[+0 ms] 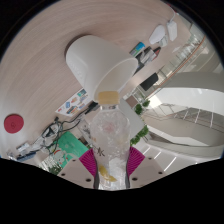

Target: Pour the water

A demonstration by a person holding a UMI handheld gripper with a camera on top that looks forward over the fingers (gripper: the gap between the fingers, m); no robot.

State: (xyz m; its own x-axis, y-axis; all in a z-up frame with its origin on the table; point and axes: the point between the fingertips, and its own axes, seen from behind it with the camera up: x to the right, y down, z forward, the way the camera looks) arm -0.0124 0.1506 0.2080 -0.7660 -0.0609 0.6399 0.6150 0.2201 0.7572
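Note:
A clear plastic water bottle (109, 135) with a pale cap (107, 97) stands upright between my fingers, lifted off any surface. Its label shows a yellow patch (107, 177) low down. My gripper (111, 166) is shut on the bottle, with the magenta pads (90, 160) pressing its sides left and right. The bottle's base is hidden below the fingers. The view tilts upward toward the ceiling, so no cup or other vessel shows.
A big white curved ceiling form (95, 58) hangs beyond the bottle. White curved balconies (190, 105) run at the right, with green plants (143, 132) near them. At the left are a red round sign (13, 123) and a teal panel (70, 146).

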